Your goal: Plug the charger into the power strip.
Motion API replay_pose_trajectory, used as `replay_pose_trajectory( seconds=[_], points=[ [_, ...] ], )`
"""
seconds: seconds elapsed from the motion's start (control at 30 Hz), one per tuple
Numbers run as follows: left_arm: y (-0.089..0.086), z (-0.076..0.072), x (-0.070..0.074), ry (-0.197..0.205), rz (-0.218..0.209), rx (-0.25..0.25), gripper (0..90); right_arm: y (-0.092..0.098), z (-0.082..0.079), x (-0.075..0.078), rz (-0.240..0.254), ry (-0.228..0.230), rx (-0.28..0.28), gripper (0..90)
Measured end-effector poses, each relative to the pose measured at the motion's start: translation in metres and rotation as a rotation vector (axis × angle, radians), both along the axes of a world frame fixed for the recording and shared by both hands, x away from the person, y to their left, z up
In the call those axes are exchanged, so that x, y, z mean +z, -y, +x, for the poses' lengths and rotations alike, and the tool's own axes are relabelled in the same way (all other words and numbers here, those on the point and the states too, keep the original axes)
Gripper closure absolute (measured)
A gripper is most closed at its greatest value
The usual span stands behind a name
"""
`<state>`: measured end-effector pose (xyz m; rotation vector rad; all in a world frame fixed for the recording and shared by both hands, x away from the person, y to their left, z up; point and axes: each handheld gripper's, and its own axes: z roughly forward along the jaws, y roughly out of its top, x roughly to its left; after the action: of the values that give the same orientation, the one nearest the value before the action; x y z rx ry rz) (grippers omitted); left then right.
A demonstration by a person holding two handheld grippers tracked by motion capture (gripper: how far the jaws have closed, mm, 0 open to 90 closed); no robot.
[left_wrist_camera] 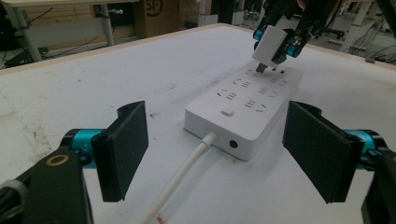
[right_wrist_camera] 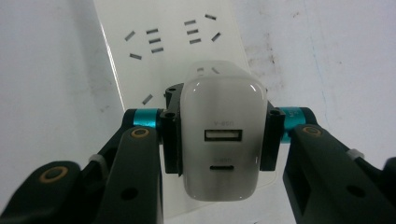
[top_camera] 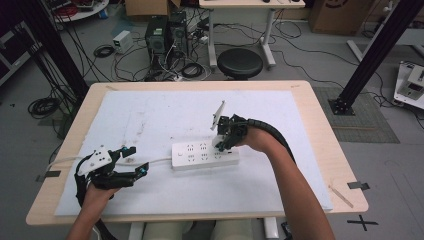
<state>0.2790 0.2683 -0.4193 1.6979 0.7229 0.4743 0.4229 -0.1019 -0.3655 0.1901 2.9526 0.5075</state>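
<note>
The right gripper (right_wrist_camera: 218, 135) is clamped on a white USB charger (right_wrist_camera: 223, 135), its pads squeezing both sides, and holds it just over the far end of the white power strip (top_camera: 192, 156), prongs down at the sockets. The strip lies mid-table on the white mat (top_camera: 150, 120). The left gripper (left_wrist_camera: 215, 154) rests near the strip's cable (left_wrist_camera: 180, 182) end, jaws spread wide and empty.
</note>
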Motion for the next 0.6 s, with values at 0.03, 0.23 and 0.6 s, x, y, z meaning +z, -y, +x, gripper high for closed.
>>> replay_pose_trajectory(
  seconds=[0.03, 0.23, 0.6],
  points=[
    [0.000, 0.000, 0.000, 0.000, -0.001, 0.001, 22.4, 0.000, 0.000, 0.000, 0.001, 0.003, 0.004, 62.8],
    [-0.002, 0.000, -0.002, -0.002, -0.002, 0.001, 22.4, -0.004, 0.002, 0.000, -0.014, 0.011, 0.026, 62.8],
    [-0.005, -0.001, -0.004, 0.003, -0.018, 0.004, 22.4, -0.012, 0.003, 0.002, -0.081, 0.029, 0.097, 63.0]
  ],
)
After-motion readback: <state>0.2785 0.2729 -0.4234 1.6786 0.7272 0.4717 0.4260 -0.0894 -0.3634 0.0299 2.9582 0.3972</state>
